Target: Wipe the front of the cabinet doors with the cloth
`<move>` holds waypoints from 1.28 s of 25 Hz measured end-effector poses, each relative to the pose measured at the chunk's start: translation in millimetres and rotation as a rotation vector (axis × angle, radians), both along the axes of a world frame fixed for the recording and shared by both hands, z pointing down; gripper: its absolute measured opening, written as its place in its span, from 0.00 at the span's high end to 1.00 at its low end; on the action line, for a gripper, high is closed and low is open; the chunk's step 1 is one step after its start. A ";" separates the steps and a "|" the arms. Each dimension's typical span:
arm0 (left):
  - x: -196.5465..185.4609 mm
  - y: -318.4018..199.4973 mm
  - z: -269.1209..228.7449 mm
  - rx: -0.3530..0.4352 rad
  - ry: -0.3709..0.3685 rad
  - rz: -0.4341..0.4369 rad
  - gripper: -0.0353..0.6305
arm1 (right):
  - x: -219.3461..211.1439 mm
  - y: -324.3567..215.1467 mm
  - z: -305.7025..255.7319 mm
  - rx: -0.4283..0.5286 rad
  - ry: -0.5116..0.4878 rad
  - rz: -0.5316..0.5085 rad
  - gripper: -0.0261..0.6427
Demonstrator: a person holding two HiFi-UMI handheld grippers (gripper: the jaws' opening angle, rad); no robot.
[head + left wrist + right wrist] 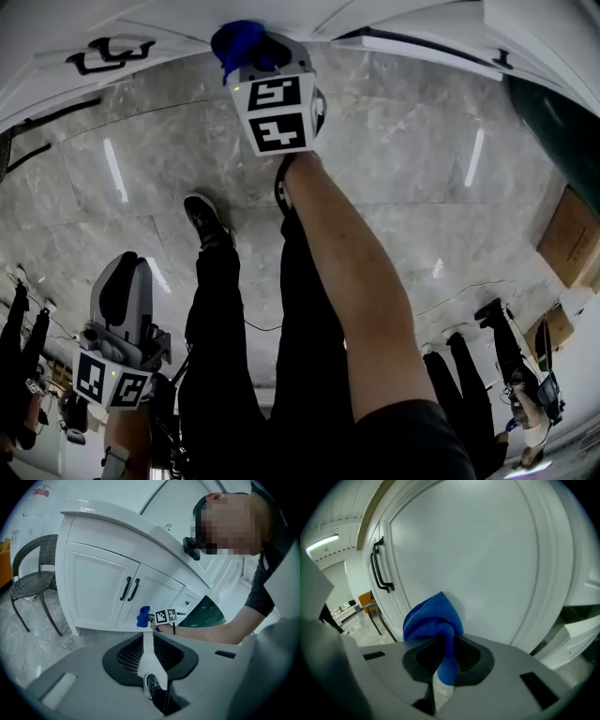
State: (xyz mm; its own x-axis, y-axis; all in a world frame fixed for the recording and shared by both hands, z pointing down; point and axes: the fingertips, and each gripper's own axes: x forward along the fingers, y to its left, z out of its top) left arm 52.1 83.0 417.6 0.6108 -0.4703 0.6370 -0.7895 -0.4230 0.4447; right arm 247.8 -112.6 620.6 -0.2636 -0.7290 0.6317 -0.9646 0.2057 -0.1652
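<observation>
**Q:** Where is the cloth?

**A:** In the right gripper view, a bunched royal-blue terry cloth (433,620) sits at lower centre. It is pressed against the flat panel of a white cabinet door (487,559) that fills most of the frame. Slim black bar handles (379,571) stand at the upper left, well apart from the cloth.

**Q:** Is the tool gripping it?

**A:** Yes. The jaws of the right tool (443,663) are clenched on a fold of the cloth. The rest of the cloth bulges out ahead of them and touches the door.

**Q:** What does the head view show?

**A:** It looks steeply down. A bare forearm (361,281) runs from the lower right to the top centre. There the right tool carries its black-and-white marker cube, with the blue cloth at its tip against the white cabinet. Glossy grey marble floor (403,178) spreads below.

**Q:** And the other hand?

**A:** The left tool (122,286) hangs at the lower left of the head view, well apart from the cabinet. In the left gripper view its jaws are drawn together to a thin slit with nothing held. Only floor and a black shoe (152,684) show through the slit.

**Q:** Where on the cabinet is the cloth?

**A:** In the left gripper view it sits mid-frame. It is low on the right-hand door of a pair, below the two black handles. A dark woven chair (33,573) stands at the left edge, just beside the cabinet.
</observation>
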 end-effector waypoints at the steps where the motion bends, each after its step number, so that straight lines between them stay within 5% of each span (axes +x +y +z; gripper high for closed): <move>1: 4.3 -1.5 0.5 0.002 -0.001 0.005 0.85 | 10.4 2.8 2.6 -0.006 0.004 0.013 0.90; 10: 39.6 1.5 8.5 -0.003 0.027 0.041 0.85 | 88.7 19.8 14.9 -0.021 0.063 0.113 0.90; 16: 35.2 1.9 7.1 -0.007 0.036 0.048 0.85 | 99.1 29.9 28.6 -0.081 0.126 0.201 0.90; 23: -13.8 -8.3 2.9 -0.005 0.015 -0.002 0.85 | 49.1 8.0 33.1 -0.096 0.076 0.208 0.90; 32: -52.6 -16.7 7.1 0.012 0.015 -0.048 0.85 | -43.6 -10.0 41.7 -0.092 0.040 0.073 0.90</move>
State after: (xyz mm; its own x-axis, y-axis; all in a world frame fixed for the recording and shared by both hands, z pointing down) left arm -0.6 66.2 424.8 0.5968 -0.5068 0.6221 -0.8023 -0.3901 0.4519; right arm 204.2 -122.5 662.3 -0.1854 -0.6837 0.7058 -0.9826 0.1204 -0.1415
